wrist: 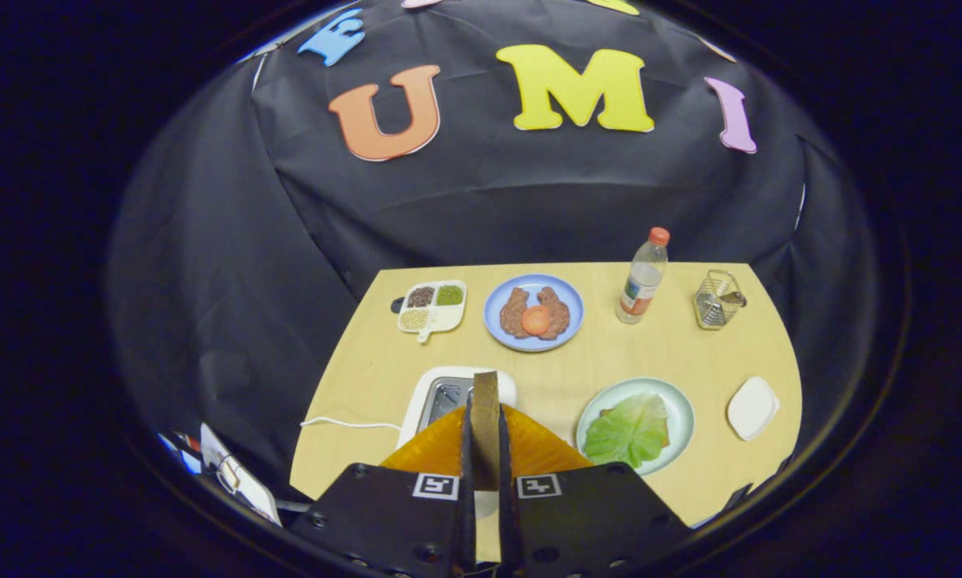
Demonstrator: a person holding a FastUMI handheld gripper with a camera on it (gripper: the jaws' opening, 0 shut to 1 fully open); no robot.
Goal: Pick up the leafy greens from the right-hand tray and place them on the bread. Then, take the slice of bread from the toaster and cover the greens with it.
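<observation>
The tongs point(485, 449) clench a bread slice point(485, 429) edge-on above the toaster point(449, 397) — it should go flat onto the lettuce point(629, 431).

The slice of bread point(485, 429) stands on edge, pinched between the 2 fingers of the gripper point(486, 482), its brown crust facing forward, just above the white toaster point(449, 393) near the table's front edge. The leafy greens point(629, 431), 1 pale green crinkled leaf, lie flat on the lower slice of bread point(664, 438), which barely peeks out beneath them, on a light green plate point(678, 401) right of the toaster.
</observation>
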